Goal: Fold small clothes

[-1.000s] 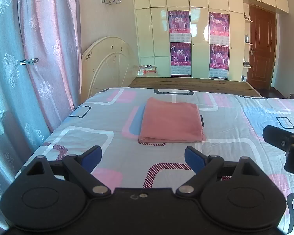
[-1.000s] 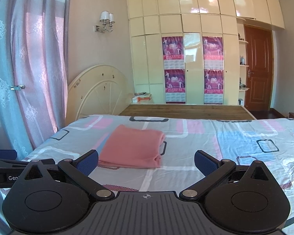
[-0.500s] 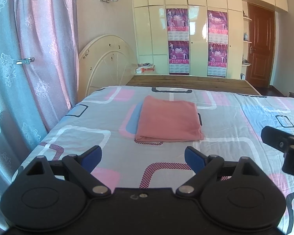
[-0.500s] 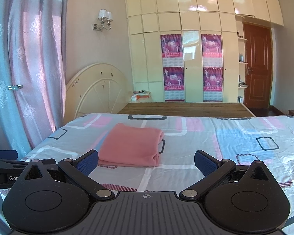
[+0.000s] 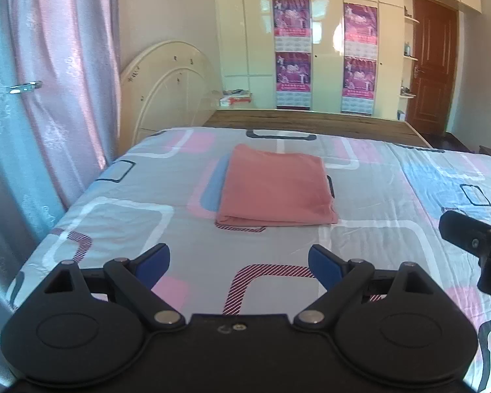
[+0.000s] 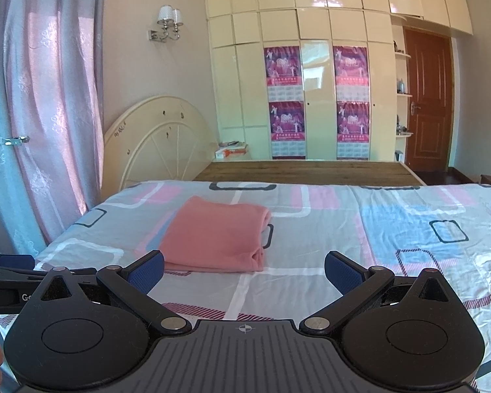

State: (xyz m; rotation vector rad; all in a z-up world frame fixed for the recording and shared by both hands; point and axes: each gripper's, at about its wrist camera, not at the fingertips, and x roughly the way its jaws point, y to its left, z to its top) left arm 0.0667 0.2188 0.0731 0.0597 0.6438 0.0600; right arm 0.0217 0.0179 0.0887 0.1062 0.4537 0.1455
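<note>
A salmon-pink garment (image 5: 275, 186) lies folded into a neat rectangle on the patterned bedsheet (image 5: 147, 216); it also shows in the right wrist view (image 6: 217, 234). My left gripper (image 5: 239, 263) is open and empty, held above the sheet short of the garment. My right gripper (image 6: 244, 270) is open and empty, just short of the garment's near right corner. The right gripper's body shows at the right edge of the left wrist view (image 5: 474, 239). The left gripper shows at the left edge of the right wrist view (image 6: 9, 271).
Pink and blue curtains (image 5: 49, 98) hang along the left side of the bed. A cream headboard (image 6: 160, 144) leans against the far wall. A wooden bed end (image 6: 304, 172), cream wardrobes with posters (image 6: 317, 98) and a brown door (image 6: 428, 101) stand behind.
Both views have shifted a little; the left gripper has tilted down slightly toward the bed. The garment lies as before and both grippers stay open.
</note>
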